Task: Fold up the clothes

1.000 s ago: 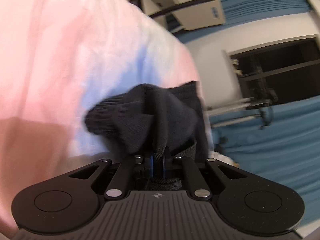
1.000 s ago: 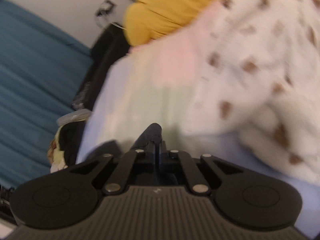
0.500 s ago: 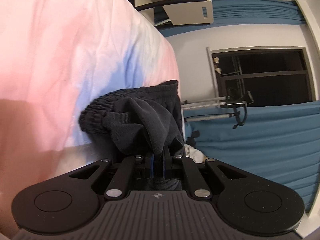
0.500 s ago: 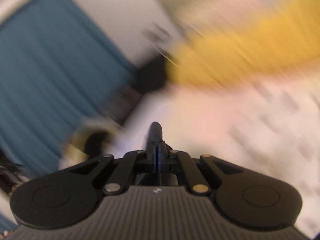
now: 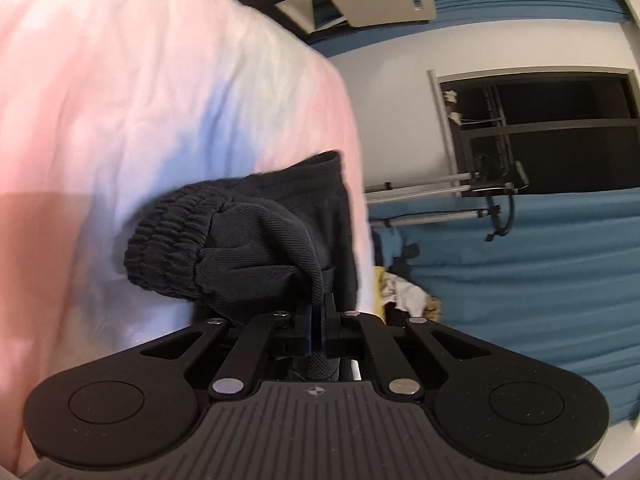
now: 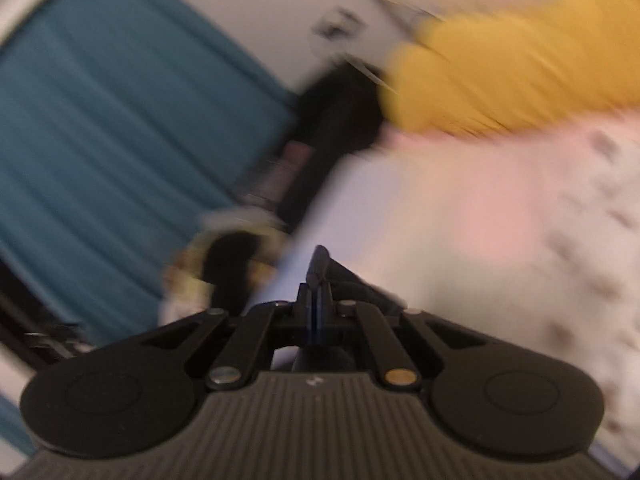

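Blue curtains hang behind, w/ a pastel pink-and-blue bedsheet filling most of our left view. On the right side we get a blurred mustard-yellow garment lying past a white spotted fabric. Our left gripper is clamped tight on the black garment, ribbed cuff bunched up just above the sheet. Right gripper pinches a thin black fold of cloth, jaws fully closed.

Left gripper clamped on bunched black ribbed-knit garment, pink, white and blue bedsheet beyond, blue curtain rightward
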